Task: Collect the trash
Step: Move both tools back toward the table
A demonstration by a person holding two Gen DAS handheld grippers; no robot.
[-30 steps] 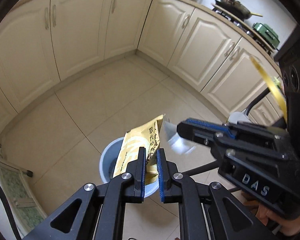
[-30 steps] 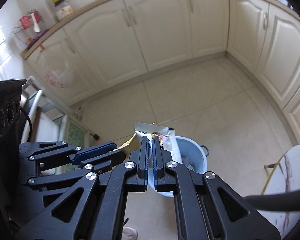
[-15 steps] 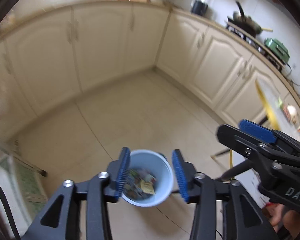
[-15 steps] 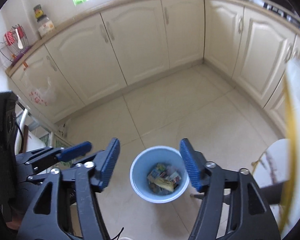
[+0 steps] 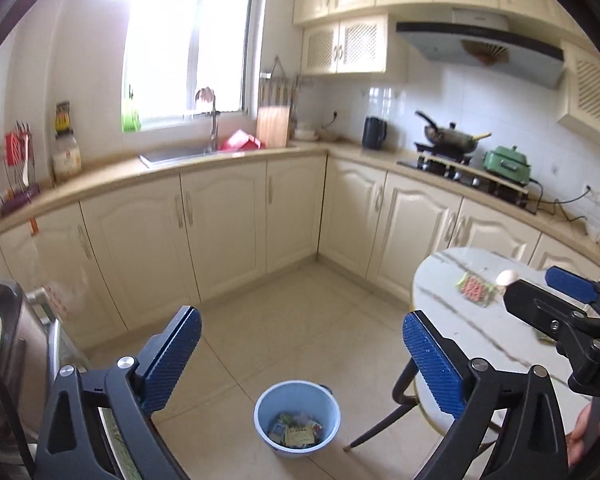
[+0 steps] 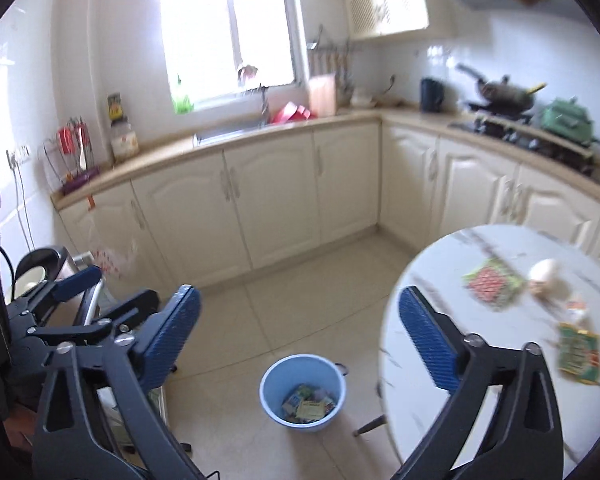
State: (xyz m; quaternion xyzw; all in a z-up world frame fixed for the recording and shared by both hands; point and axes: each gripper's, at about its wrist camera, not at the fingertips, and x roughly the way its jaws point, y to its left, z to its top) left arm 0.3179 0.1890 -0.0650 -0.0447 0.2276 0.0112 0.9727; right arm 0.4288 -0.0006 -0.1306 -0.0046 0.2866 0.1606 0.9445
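The left tongs [image 5: 302, 364] were spread wide with nothing in them. The right tongs [image 6: 300, 336] were wide apart too, holding nothing. Both hung above the tile floor [image 5: 284, 332], with bare floor all around the blue bucket [image 5: 297, 418]. Wrappers [image 5: 296, 434] lay inside the bucket. Just beside it stood the round white desk [image 6: 496, 344], its edge close to the bucket's rim. Two snack packets [image 6: 493, 283] [image 6: 579, 353] and a pale lump [image 6: 543, 272] lay on the desk, well back from its edge.
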